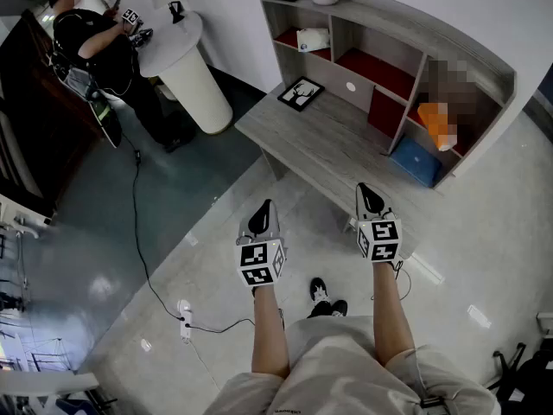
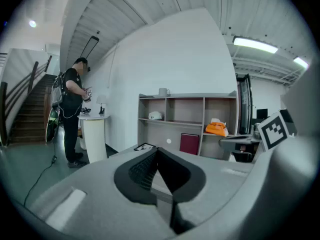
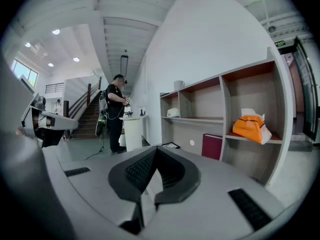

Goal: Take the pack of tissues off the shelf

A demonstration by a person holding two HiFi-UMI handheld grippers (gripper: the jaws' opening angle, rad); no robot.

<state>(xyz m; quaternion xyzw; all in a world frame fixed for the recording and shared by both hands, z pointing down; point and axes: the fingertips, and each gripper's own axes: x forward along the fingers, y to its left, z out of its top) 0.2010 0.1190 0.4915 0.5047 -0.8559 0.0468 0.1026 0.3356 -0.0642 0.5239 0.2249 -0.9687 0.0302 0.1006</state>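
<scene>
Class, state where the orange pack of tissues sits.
Head view: the orange pack of tissues lies in the shelf unit's right-end compartment, above the blue item.

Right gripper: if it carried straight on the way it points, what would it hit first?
Most likely the grey wooden shelf unit, near its open lower compartment left of the dark red panel. Nothing shows between it and the shut right gripper, though depth is hard to judge.

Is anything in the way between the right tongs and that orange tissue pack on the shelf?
Nothing visible. The shut right tongs hover at the front edge of the desk; only its bare top lies between them and the orange tissue pack.
</scene>
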